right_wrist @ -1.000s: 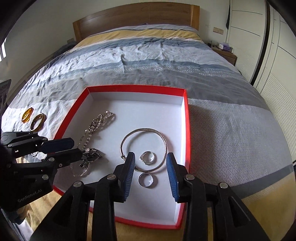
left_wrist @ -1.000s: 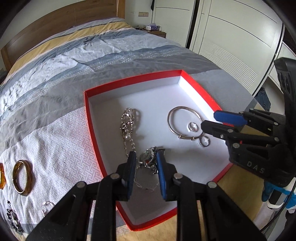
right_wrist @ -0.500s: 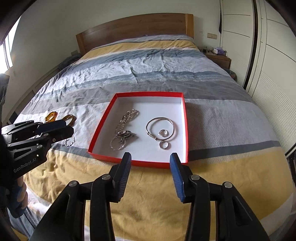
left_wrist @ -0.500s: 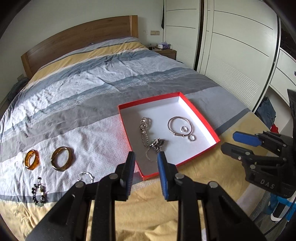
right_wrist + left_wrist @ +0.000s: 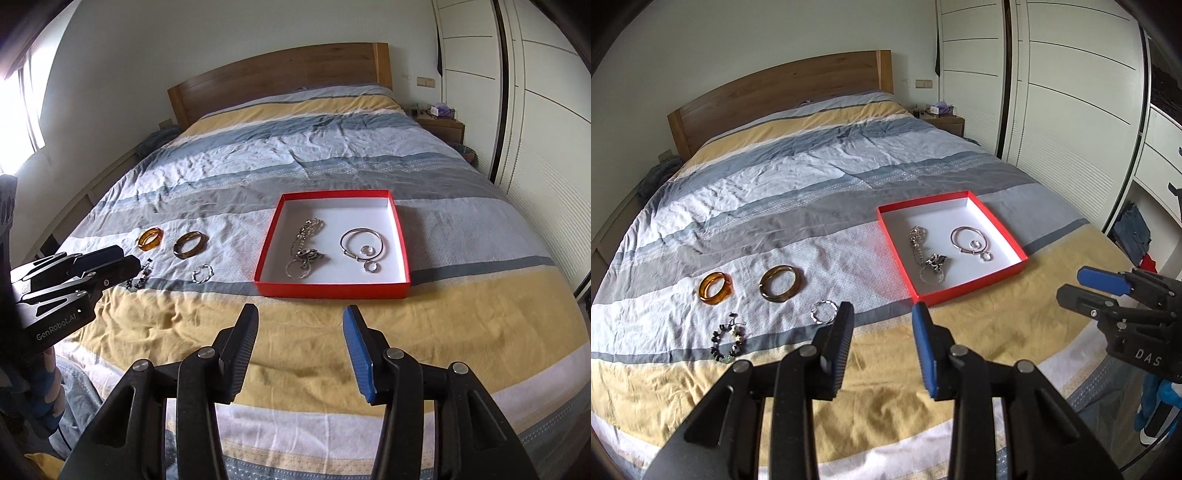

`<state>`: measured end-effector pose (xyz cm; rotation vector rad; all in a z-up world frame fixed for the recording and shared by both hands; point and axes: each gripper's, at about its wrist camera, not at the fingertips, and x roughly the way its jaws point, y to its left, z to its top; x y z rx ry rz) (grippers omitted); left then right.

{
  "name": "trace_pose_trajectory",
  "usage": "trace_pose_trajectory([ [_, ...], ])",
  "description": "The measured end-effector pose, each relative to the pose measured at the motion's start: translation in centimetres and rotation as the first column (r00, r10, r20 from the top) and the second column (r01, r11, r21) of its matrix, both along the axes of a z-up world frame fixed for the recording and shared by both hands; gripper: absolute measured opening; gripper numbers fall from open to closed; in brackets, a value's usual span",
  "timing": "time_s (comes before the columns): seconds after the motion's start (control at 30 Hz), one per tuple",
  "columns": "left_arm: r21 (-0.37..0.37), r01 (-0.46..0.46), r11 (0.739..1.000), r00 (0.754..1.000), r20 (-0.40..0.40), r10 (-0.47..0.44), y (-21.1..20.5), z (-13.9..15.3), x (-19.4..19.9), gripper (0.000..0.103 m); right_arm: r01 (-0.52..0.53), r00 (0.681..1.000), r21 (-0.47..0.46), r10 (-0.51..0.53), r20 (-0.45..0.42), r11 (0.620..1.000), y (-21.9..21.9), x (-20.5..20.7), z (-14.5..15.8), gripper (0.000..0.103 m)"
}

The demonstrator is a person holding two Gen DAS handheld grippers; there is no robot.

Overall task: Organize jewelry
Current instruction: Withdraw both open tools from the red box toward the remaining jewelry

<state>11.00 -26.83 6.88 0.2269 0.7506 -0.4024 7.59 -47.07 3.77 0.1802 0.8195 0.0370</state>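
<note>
Four pieces lie on the bed (image 5: 820,206), beside the red box (image 5: 967,286). Both the left gripper (image 5: 882,314) and right gripper (image 5: 300,317) are opening, holding nothing. Amber bangle (image 5: 716,288) looks hard, slippery; pinch its rim.

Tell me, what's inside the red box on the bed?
Inside the red box lie a silver chain, a dark tangled piece on a thin hoop, a silver bangle and two small rings. What the tangled piece covers can't be seen.
</note>
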Motion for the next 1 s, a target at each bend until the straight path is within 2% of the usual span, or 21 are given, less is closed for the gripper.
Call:
trace_pose_trajectory([
  [0.4,-0.012,-0.047,0.999,0.998,0.038,0.047,4.5,1.7,-4.4,0.036,-0.034,0.999,0.031,0.033,0.009,0.999,3.3,-4.2,1.0,0.048],
  [1.0,-0.081,-0.111,0.991,0.989,0.089,0.118,10.8,3.6,-8.6,0.038,-0.070,0.997,-0.008,0.071,0.031,0.997,7.7,-7.4,3.3,0.051],
])
